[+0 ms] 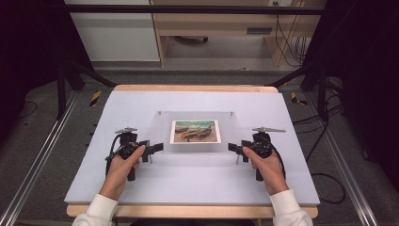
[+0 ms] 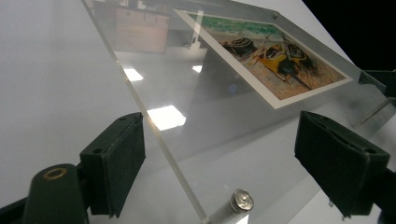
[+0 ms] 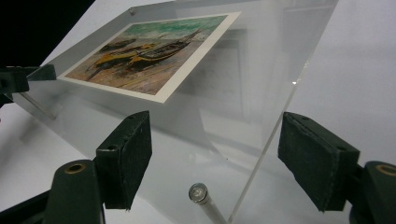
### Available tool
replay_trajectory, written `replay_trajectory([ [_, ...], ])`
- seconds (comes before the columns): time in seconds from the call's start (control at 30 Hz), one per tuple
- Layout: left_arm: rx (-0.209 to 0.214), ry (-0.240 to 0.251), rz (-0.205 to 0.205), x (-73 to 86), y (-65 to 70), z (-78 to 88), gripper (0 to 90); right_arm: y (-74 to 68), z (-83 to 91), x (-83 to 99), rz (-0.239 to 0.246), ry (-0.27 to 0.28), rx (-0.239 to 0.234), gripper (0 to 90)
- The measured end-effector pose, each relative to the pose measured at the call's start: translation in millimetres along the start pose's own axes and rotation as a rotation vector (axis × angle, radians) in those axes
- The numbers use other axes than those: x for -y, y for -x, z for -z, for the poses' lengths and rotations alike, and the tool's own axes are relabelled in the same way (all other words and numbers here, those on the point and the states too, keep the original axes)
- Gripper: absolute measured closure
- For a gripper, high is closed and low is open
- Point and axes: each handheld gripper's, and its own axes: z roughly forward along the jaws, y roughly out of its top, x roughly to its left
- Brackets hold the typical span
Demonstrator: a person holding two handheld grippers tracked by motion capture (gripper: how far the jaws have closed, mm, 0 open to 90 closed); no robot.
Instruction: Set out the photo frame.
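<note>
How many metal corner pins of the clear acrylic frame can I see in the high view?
4: far left pin, far right pin, near left pin by the left gripper, near right pin by the right gripper. The near ones are faint.

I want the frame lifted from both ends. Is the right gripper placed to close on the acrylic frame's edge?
Probably yes. The right gripper stands open with the acrylic frame edge between its jaws, pads apart from it. Only the metal standoff sits nearby, below the panel.
</note>
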Motion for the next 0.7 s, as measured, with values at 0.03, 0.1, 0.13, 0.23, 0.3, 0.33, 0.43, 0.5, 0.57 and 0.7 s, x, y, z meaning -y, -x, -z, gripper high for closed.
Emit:
replay_trajectory([
  [0.03, 0.003, -0.005, -0.006, 0.0, -0.2, -0.1, 16.0, 0.1, -0.1, 0.0, -0.002, 0.0, 0.0, 26.4],
  [0.1, 0.004, -0.005, -0.009, 0.1, 0.9, -0.5, 16.0, -0.3, -0.1, 0.0, -0.011, -0.001, 0.004, 26.7],
  [0.13, 0.004, -0.005, -0.009, 0.1, 0.9, -0.5, 16.0, -0.7, -0.3, -0.1, -0.011, -0.001, 0.006, 26.6],
  [0.23, 0.0, -0.003, -0.017, -0.1, 2.6, -1.1, 16.5, -1.2, -0.1, 0.0, -0.019, -0.004, 0.008, 26.5],
  [0.3, -0.002, -0.002, -0.013, -0.1, 2.9, -1.3, 16.5, -0.7, -0.2, 0.2, -0.024, -0.004, 0.005, 26.4],
  [0.33, -0.002, -0.002, -0.013, -0.1, 2.9, -1.3, 16.5, -0.4, -0.2, 0.3, -0.026, -0.004, 0.002, 26.4],
  [0.43, -0.003, -0.002, -0.014, -0.1, 3.1, -1.2, 16.5, 0.3, -0.1, 0.3, -0.03, -0.007, -0.002, 26.3],
  [0.5, -0.004, -0.001, -0.014, -0.1, 3.2, -1.3, 16.5, 0.4, 0.0, 0.5, -0.035, -0.007, -0.006, 26.4],
  [0.57, -0.004, 0.0, -0.014, -0.1, 3.3, -1.5, 16.5, 0.4, 0.0, 0.4, -0.036, -0.009, -0.006, 26.3],
  [0.7, 0.001, -0.001, -0.011, 0.0, 3.0, -1.8, 16.4, 0.8, -1.2, 0.9, -0.049, -0.016, -0.025, 25.8],
])
